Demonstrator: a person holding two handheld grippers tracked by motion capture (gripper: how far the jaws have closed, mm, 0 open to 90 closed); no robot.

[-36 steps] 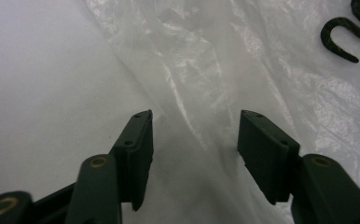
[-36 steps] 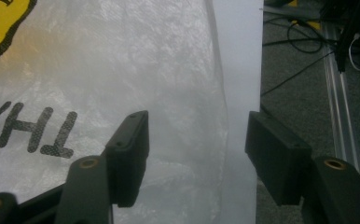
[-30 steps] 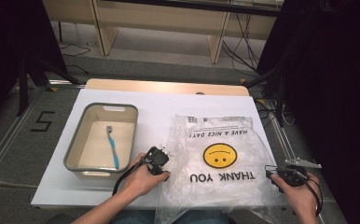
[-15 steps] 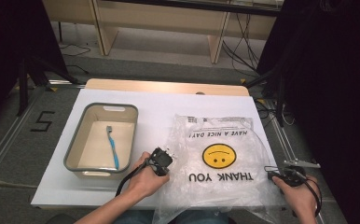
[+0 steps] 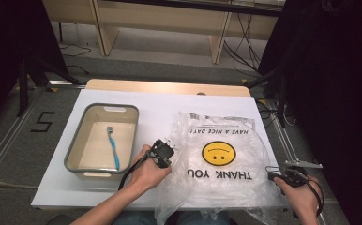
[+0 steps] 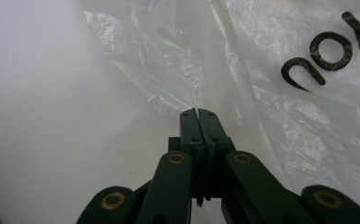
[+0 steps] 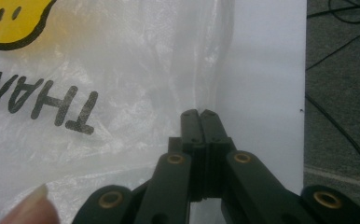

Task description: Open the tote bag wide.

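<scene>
Both grippers are clamped on the clear plastic bag point(image 5: 221, 159), one at each side edge. At the left, the left gripper point(image 5: 166, 149) pinches the bag's left edge, its jaws pressed together with film caught at their tips, having just closed. Left of that hand stands a grey tub point(image 5: 76, 154) with a blue toothbrush point(image 5: 113, 146) lying in it. Spread flat on the white table point(image 5: 155, 105), the bag shows a yellow smiley face and the words THANK YOU. At the right edge, the right gripper point(image 5: 272, 174) nips the film, jaws likewise just closed.
</scene>
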